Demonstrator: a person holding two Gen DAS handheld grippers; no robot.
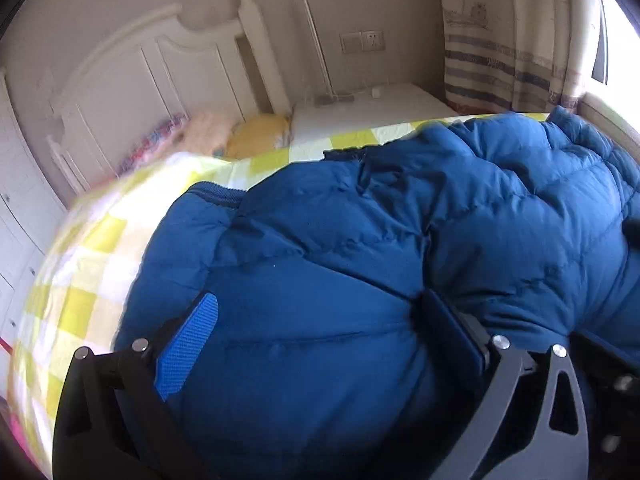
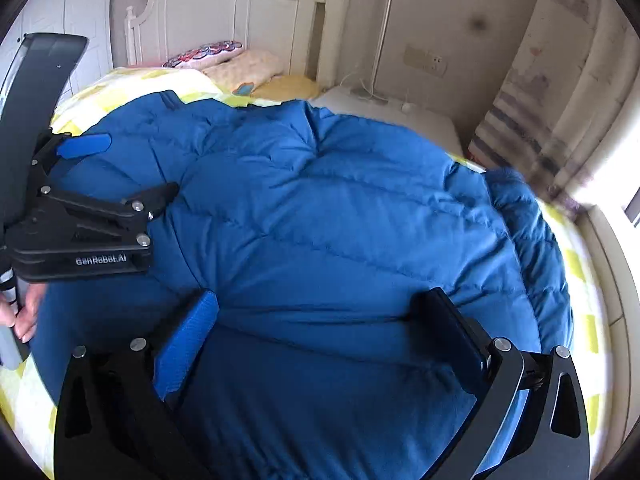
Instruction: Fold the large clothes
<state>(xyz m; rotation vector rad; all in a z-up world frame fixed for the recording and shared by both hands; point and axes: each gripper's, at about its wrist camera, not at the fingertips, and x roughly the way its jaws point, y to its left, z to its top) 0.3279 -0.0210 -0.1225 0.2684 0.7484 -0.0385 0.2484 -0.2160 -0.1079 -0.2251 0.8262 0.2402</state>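
Observation:
A large blue quilted down jacket lies spread over a bed with a yellow-and-white checked sheet. It fills most of the left wrist view too. My left gripper is open, its fingers wide apart and pressed low onto the jacket's padding. It also shows at the left of the right wrist view, over the jacket's left part. My right gripper is open, its blue-padded fingers wide apart just above the jacket's near edge. Neither gripper holds any fabric.
A white headboard and pillows are at the far end of the bed. A white bedside table with a thin lamp stands to the right. A striped curtain and a bright window are at far right.

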